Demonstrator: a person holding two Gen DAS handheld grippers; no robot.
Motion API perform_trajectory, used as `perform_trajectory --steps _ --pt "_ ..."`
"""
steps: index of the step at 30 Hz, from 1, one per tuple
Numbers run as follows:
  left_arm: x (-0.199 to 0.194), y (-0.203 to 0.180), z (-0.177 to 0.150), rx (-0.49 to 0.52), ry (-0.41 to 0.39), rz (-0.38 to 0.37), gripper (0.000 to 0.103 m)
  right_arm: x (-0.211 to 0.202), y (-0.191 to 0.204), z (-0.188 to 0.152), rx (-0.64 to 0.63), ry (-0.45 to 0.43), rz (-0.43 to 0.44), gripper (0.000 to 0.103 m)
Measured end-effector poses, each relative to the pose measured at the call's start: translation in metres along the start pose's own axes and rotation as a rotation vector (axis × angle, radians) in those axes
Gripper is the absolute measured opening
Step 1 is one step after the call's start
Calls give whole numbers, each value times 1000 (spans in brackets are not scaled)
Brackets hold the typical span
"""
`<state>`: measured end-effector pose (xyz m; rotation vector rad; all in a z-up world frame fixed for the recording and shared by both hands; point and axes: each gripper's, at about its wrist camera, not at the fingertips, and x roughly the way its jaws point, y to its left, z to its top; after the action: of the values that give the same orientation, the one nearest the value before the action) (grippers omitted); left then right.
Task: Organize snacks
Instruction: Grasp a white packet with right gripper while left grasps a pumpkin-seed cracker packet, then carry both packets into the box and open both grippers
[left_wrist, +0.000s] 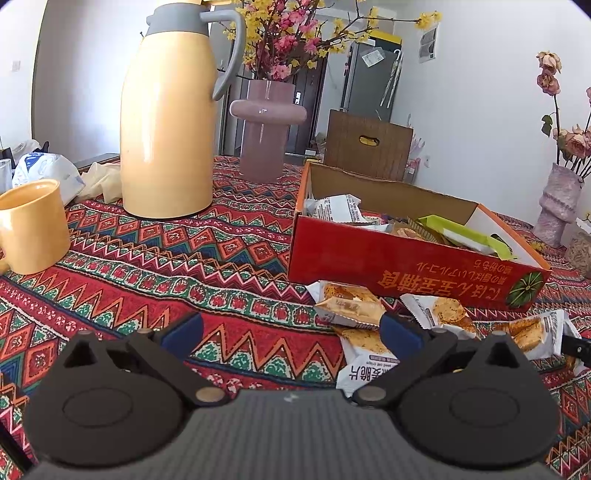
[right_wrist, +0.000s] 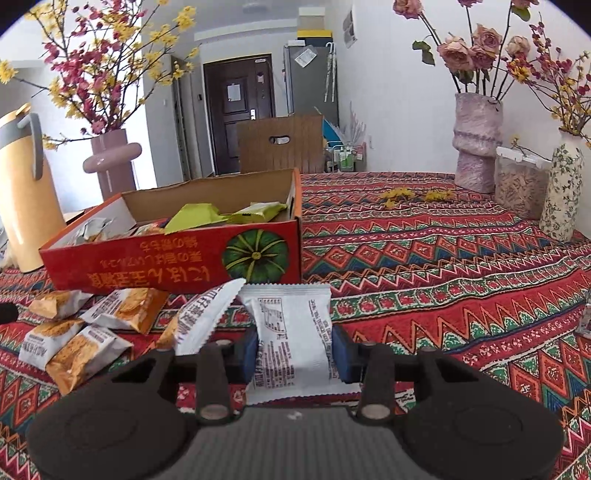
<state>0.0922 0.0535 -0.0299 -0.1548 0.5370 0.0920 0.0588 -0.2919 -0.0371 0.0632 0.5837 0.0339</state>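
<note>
1. The counter (right_wrist: 443, 258), under a patterned cloth, carries the red box (right_wrist: 177, 258), which stands well in from our near edge with its top open and several packets already inside.
2. A heap of loose packets (right_wrist: 92, 332) lies on the cloth just in front of the box's near wall, toward the left.
3. Our right claw (right_wrist: 295, 350) is clamped on a white packet (right_wrist: 291, 332), one pad on each side; we cannot tell whether the packet is clear of the cloth.
4. Our left claw (left_wrist: 291, 332) is spread wide and empty, low over the cloth beside the heap.
5. We judge the step in hand to be carrying the gripped packet; next it must rise above the near wall, go forward and be released inside the box.
</note>
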Motion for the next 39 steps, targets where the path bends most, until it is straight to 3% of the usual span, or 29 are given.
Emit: perform_trajectory --steps 8,18,22,24,30,39 --pt "5 -5 1 28 31 28 103 -1 -10 -3 69 -50 30 40" --pt "18 -39 9 95 125 -12 103 -4 -17 -5 113 -66 64 40" --pt "35 -57 6 142 167 40 103 -5 -18 -6 118 -71 76 40" --pt "41 -59 5 142 196 50 100 -6 -19 -6 121 -75 84 40" --pt "49 -63 2 149 244 31 73 -6 -20 -7 126 -79 101 40" --pt "40 -68 -3 171 229 6 47 -6 -18 -7 119 -78 102 40"
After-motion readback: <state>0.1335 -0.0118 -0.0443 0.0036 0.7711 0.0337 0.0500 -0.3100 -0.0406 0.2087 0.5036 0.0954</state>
